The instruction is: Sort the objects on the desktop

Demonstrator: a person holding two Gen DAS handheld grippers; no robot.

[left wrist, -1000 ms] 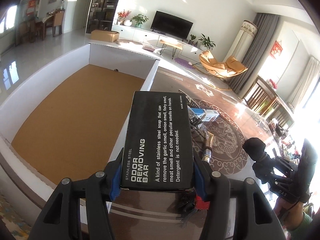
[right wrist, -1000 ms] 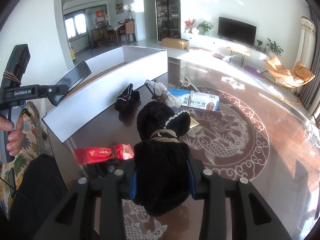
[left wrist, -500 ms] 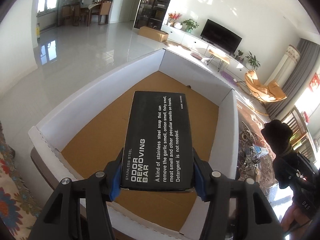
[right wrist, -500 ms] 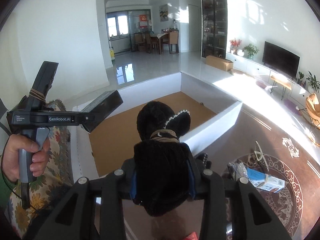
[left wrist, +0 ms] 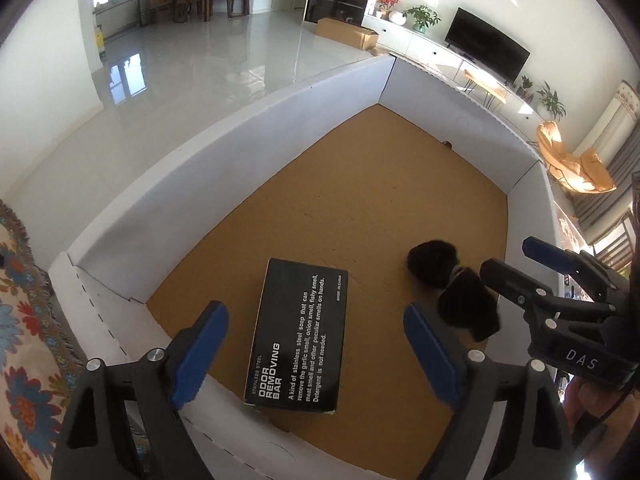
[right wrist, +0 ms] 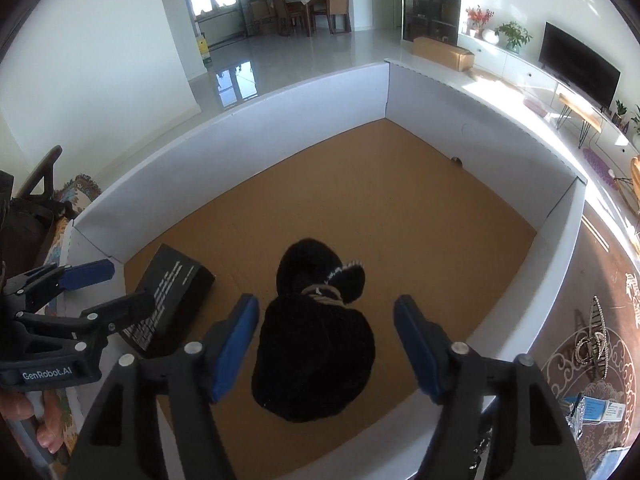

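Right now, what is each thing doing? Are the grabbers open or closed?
Left gripper: open, holding nothing.
Right gripper: open, holding nothing.
Black box: lying flat on the big box's floor.
Black plush toy: resting on the floor, let go.
Big white box: open on top.

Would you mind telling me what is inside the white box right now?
Inside the white box lie a black odor-removing-bar carton and a black plush toy, side by side on the brown floor. Whatever lies under them is covered.
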